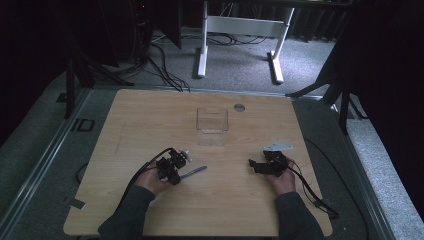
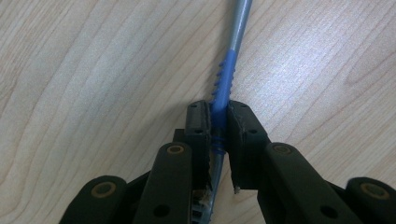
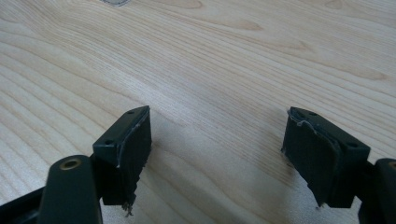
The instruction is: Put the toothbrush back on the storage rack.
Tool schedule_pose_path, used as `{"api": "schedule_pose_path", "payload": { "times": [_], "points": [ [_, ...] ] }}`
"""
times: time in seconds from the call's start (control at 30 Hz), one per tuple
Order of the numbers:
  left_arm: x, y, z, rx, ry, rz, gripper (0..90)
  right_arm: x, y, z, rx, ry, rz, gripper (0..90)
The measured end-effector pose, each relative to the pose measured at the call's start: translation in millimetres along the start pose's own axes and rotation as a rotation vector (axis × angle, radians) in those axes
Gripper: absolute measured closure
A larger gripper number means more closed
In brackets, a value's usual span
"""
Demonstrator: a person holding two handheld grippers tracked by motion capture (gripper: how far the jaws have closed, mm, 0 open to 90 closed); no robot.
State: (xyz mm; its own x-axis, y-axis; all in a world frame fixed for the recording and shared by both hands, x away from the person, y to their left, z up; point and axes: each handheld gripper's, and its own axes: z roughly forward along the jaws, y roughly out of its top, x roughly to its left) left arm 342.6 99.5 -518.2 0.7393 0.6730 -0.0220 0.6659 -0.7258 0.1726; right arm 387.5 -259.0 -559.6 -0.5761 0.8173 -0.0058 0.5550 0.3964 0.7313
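Note:
A blue and grey pen [image 2: 226,86] lies on the wooden table [image 1: 150,115], with its ribbed blue grip pinched between the pads of my left gripper [image 2: 218,114]. In the high view the left gripper [image 1: 176,171] sits at the table's front left, and the pen [image 1: 196,171] points out to its right. My right gripper [image 1: 252,165] rests at the front right, aimed left. Its jaws stand wide apart in the right gripper view, with bare wood between the fingertips [image 3: 135,126]; the right gripper [image 3: 217,122] holds nothing.
A clear plastic box [image 1: 212,126] stands upright at the table's middle, beyond both grippers. A round grey cap [image 1: 239,107] sits in the tabletop behind it. Cables trail from each gripper toward the front edge. A white desk frame [image 1: 240,30] stands on the floor beyond.

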Motion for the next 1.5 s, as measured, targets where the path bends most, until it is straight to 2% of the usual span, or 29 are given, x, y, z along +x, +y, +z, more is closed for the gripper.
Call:
{"api": "schedule_pose_path", "payload": {
  "times": [0.23,0.5,1.03,1.3,1.5],
  "points": [
    [1.5,-1.6,-2.9,-0.019,-0.006,-0.005,79.7,0.0,0.0,0.0,0.000,0.000,0.000,23.2],
    [5.2,-3.3,-14.0,-0.069,0.001,-0.019,79.8,0.1,0.0,0.0,0.001,0.000,0.001,23.2],
    [10.8,-8.7,-29.9,-0.126,-0.018,-0.016,79.8,0.3,0.1,0.1,0.002,0.004,-0.004,22.2],
    [9.5,-8.2,-33.6,-0.144,-0.017,0.008,79.7,0.4,0.1,0.3,0.004,0.001,0.001,20.3],
    [7.8,-6.8,-34.0,-0.144,-0.027,0.034,79.8,1.8,0.3,1.0,0.014,0.007,-0.002,15.3]
  ]
}}
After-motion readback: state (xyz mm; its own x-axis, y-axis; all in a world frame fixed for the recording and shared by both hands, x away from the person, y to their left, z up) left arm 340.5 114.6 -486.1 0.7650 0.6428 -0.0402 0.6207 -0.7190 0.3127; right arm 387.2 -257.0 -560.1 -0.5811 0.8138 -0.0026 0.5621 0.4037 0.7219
